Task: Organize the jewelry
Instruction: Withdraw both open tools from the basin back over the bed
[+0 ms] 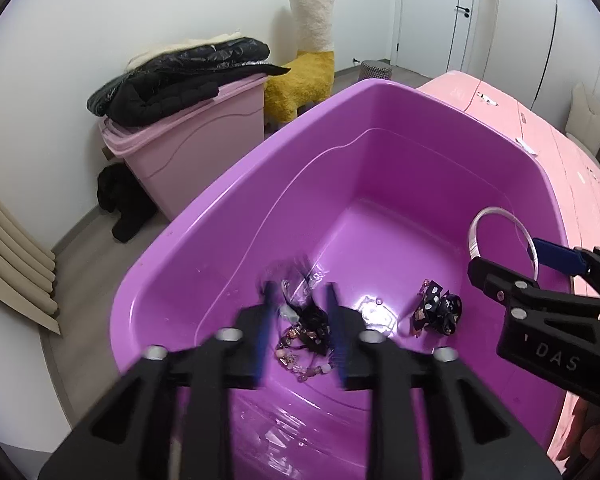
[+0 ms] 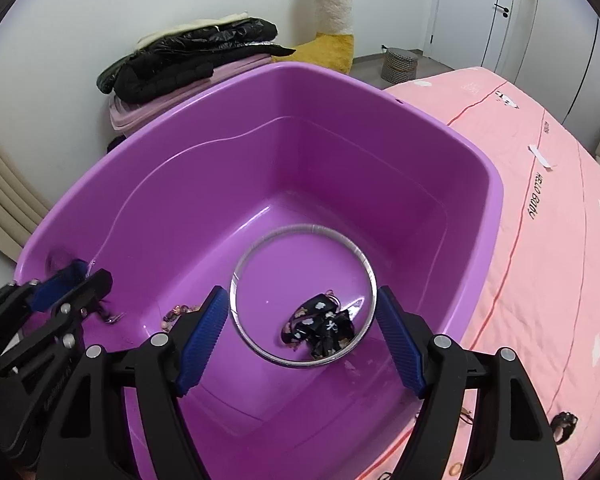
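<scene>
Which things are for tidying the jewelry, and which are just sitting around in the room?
For the job:
- purple tub
- clear bangle, held between the right gripper fingers
- beaded bracelet under the left gripper
- black patterned ribbon on the tub floor

Just lying about:
- black jacket on the pink bin
- plush alpaca
- pink bedspread

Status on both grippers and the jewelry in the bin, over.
Right gripper pinching clear bangle across its width, over purple bin. Left gripper open above bead pile. Black bow lies beneath bangle. Nothing obstructing.
</scene>
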A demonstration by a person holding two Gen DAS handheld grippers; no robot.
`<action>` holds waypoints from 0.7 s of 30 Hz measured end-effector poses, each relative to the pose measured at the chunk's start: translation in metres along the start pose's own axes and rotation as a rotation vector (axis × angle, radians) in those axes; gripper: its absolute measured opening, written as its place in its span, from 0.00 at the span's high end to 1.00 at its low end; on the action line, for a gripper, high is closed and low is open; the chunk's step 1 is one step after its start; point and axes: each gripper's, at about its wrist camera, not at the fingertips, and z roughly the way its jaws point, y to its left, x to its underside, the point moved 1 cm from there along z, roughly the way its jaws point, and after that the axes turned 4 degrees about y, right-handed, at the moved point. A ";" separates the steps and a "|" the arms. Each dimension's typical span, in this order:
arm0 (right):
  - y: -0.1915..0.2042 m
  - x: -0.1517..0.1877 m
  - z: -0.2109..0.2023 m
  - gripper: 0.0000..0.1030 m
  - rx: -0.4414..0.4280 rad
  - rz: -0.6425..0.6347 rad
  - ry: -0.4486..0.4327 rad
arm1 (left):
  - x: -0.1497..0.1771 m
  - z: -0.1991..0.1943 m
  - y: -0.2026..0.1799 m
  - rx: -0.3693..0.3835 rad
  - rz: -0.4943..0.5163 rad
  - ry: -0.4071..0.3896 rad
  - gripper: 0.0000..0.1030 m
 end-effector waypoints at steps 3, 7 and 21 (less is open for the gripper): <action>-0.005 -0.002 -0.002 0.30 0.009 0.020 0.009 | 0.002 -0.007 0.002 -0.012 -0.015 -0.031 0.28; -0.012 0.000 -0.008 0.30 0.016 0.036 -0.003 | 0.002 -0.009 0.004 -0.016 -0.021 -0.026 0.28; -0.015 0.014 -0.033 0.30 0.007 0.057 -0.048 | 0.008 -0.029 0.006 0.016 -0.051 -0.029 0.27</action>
